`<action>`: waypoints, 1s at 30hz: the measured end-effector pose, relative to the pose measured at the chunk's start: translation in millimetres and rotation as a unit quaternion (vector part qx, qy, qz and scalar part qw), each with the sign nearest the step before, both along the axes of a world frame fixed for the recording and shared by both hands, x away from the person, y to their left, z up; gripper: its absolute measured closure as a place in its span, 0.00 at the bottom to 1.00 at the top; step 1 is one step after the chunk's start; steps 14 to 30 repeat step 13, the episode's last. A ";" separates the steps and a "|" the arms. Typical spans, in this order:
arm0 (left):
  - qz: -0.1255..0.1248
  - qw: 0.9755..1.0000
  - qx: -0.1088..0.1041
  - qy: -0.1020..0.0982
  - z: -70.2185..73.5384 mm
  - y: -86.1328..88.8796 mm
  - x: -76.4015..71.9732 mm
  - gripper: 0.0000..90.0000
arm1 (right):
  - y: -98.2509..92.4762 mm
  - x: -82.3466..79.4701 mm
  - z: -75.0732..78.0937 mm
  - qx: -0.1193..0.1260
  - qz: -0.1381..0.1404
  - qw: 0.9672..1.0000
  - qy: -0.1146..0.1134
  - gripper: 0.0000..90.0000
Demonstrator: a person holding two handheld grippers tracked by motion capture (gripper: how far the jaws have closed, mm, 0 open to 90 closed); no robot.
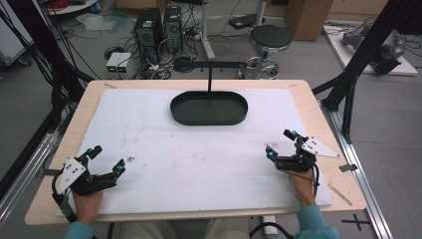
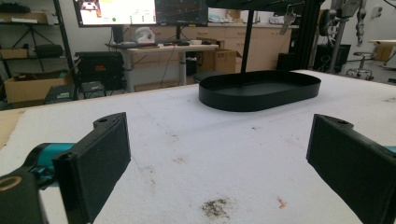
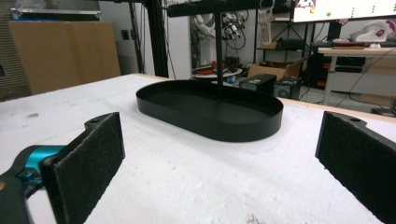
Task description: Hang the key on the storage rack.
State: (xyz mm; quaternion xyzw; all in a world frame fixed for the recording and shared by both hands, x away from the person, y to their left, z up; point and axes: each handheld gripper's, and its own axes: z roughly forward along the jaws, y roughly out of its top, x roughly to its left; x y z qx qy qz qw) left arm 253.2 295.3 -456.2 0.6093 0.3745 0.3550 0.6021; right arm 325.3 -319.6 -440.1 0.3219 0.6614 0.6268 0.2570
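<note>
A black oval tray (image 1: pixel 209 108) with a thin upright post (image 1: pixel 209 79) sits at the far middle of the white mat (image 1: pixel 199 154). Its inside looks bare in the left gripper view (image 2: pixel 259 89) and in the right gripper view (image 3: pixel 210 109). My left gripper (image 1: pixel 106 159) rests at the near left corner of the mat, open, nothing between its jaws (image 2: pixel 217 168). My right gripper (image 1: pixel 280 143) rests at the near right, also open and holding nothing (image 3: pixel 219 172). Both point toward the tray.
The mat covers a wooden table (image 1: pixel 318 114). A dark smudge (image 2: pixel 215 207) marks the mat just ahead of the left gripper. Beyond the table stand computer towers (image 1: pixel 158 30), a stool (image 1: pixel 269 40) and cables on the floor. A black frame leg (image 1: pixel 358 59) rises at the right.
</note>
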 end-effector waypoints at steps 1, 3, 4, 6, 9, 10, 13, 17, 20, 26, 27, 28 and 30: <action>0.000 1.000 0.002 0.000 0.0 0.2 -0.1 0.07 | -0.2 0.6 -3.5 0.000 -0.001 1.000 -0.001 0.00; 0.000 1.000 0.001 0.000 0.0 -0.1 -0.2 0.07 | -0.2 0.3 -9.6 -0.001 -0.001 1.000 0.004 0.00; 0.001 1.000 0.002 0.000 0.0 0.0 -0.2 0.07 | 0.0 -2.2 -9.2 0.003 -0.011 1.000 -0.001 0.01; 0.000 1.000 0.001 0.000 0.0 0.0 -0.1 0.07 | -0.7 -2.2 -9.8 0.004 -0.010 1.000 0.000 0.01; 0.001 1.000 0.000 0.001 0.0 0.3 0.1 0.07 | 2.8 -3.2 -9.8 -0.015 -0.017 1.000 -0.008 0.01; 0.001 1.000 0.000 0.000 -0.1 0.2 0.1 0.07 | 3.2 -3.4 -9.7 -0.016 -0.018 1.000 -0.008 0.01; 0.000 1.000 -0.001 -0.001 -0.2 0.7 -0.5 0.07 | 3.2 -3.4 -9.8 -0.017 -0.019 1.000 -0.009 0.01; 0.000 1.000 -0.001 -0.001 -0.2 0.7 -0.5 0.07 | 3.2 -3.4 -9.8 -0.017 -0.019 1.000 -0.009 0.01; 0.000 1.000 -0.001 -0.001 -0.2 0.7 -0.5 0.07 | 3.2 -3.4 -9.8 -0.017 -0.019 1.000 -0.009 0.01; 0.000 1.000 -0.001 -0.001 -0.2 0.7 -0.5 0.07 | 3.2 -3.4 -9.8 -0.017 -0.019 1.000 -0.009 0.01; 0.000 1.000 -0.001 -0.001 -0.2 0.7 -0.5 0.07 | 3.2 -3.4 -9.8 -0.017 -0.019 1.000 -0.009 0.01; 0.000 1.000 -0.001 -0.001 -0.2 0.7 -0.5 0.07 | 3.2 -3.4 -9.8 -0.017 -0.019 1.000 -0.009 0.01; 0.000 1.000 -0.001 -0.001 -0.2 0.7 -0.5 0.07 | 3.2 -3.4 -9.8 -0.017 -0.019 1.000 -0.009 0.01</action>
